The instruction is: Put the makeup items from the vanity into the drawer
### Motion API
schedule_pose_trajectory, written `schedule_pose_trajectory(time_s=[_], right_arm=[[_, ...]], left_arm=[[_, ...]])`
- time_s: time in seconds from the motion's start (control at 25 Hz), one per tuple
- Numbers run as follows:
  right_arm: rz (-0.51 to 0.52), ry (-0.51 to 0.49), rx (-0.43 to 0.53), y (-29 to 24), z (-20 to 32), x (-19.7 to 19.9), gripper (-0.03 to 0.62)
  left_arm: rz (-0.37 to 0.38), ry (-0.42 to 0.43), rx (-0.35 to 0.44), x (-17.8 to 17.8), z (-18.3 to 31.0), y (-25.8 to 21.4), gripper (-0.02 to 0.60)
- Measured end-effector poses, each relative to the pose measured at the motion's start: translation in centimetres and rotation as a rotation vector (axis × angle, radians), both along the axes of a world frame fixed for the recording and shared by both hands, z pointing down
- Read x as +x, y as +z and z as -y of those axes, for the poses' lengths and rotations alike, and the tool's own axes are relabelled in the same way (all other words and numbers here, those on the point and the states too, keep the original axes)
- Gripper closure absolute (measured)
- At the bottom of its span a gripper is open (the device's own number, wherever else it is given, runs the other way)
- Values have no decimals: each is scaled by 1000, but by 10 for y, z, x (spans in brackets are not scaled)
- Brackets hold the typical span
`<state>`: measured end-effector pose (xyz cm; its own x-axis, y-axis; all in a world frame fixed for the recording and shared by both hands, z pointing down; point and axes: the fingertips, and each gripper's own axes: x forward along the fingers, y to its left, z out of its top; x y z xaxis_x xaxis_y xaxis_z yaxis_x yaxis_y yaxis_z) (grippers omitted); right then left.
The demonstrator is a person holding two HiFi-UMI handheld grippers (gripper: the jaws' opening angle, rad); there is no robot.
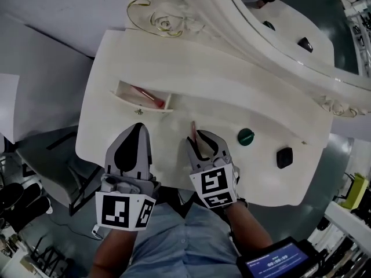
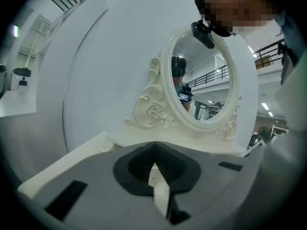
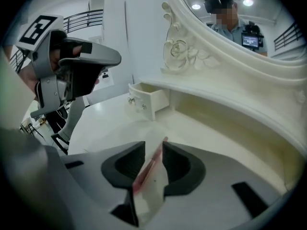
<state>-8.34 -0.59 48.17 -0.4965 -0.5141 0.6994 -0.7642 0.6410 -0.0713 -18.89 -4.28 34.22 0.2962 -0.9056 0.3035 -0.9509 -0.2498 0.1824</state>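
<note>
the right gripper (image 1: 200,141) is clamped on a thin pink stick (image 3: 149,169) above the white vanity top (image 1: 191,91), just right of the open drawer (image 1: 124,92). it should bring the stick low over the drawer before letting go. the left gripper (image 1: 134,133), jaws together and empty, should keep aside. a green pot (image 1: 246,136) and black case (image 1: 284,157) lie on the top; a mirror (image 1: 272,33) stands behind, grey floor (image 1: 339,155) below.
</note>
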Motion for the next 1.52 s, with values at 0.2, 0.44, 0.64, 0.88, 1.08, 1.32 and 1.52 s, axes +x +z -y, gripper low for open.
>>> schedule_pose_trajectory(time_s=[0.2, 0.44, 0.64, 0.88, 1.08, 1.32, 1.52], right_arm=[[-36, 11, -38, 12, -2, 4, 484], [-43, 0, -65, 16, -3, 4, 496], [-55, -17, -74, 19, -4, 0, 551], [-53, -36, -36, -2, 5, 3, 553], [-38, -82, 56, -38, 32, -2, 553], [-20, -154, 148, -81, 60, -28, 553], [-6, -230, 176, -94, 72, -67, 553]], left_arm=[[2, 2, -8, -4, 2, 3, 583], [0, 0, -7, -5, 3, 3, 583], [2, -7, 8, -6, 4, -1, 583], [4, -20, 43, -2, 2, -18, 583], [-8, -61, 108, -3, 8, -40, 583], [-6, -114, 159, -20, 13, -63, 583], [-6, -179, 161, -52, 17, -65, 583]])
